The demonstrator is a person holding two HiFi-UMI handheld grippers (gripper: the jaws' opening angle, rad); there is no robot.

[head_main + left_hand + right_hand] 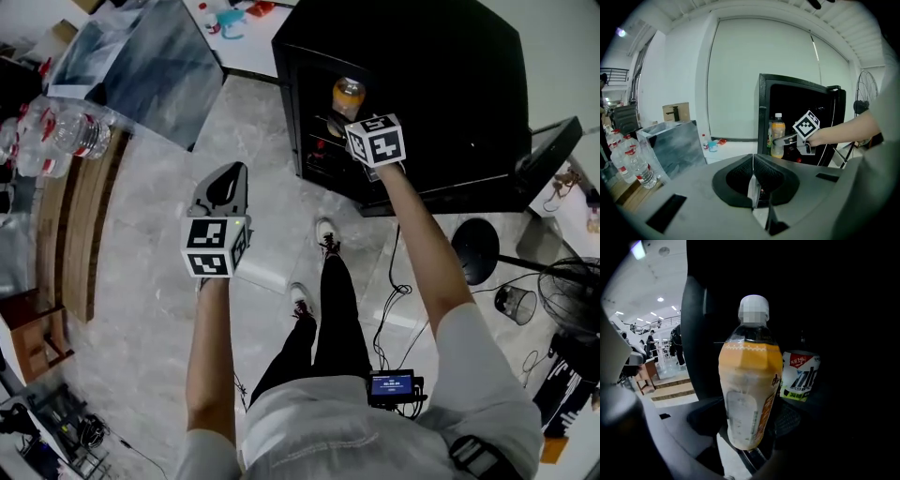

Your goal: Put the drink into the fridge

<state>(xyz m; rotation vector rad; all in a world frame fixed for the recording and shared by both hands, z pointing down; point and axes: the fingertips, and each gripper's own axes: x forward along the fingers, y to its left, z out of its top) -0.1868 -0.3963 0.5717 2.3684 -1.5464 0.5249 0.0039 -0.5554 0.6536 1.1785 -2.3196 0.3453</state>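
Observation:
An orange drink bottle (pixel 750 390) with a white cap stands upright between the jaws of my right gripper (pixel 752 427), which is shut on its lower part. The bottle (pixel 348 96) is at the open front of the black fridge (pixel 441 84), just inside its dark interior. From the left gripper view the bottle (pixel 777 133) and the right gripper's marker cube (pixel 806 124) show at the fridge (pixel 801 117) mouth. A white, red and green can (pixel 800 376) sits inside behind the bottle. My left gripper (pixel 225 192) hangs over the floor, away from the fridge, jaws together and empty (pixel 754 187).
The fridge door (pixel 548 155) is swung open to the right. A grey marbled box (pixel 150 56) lies to the left. Several water bottles (pixel 56 131) stand at the far left on a wooden ledge. A fan (pixel 562 291) and cables (pixel 394 300) are on the floor at right.

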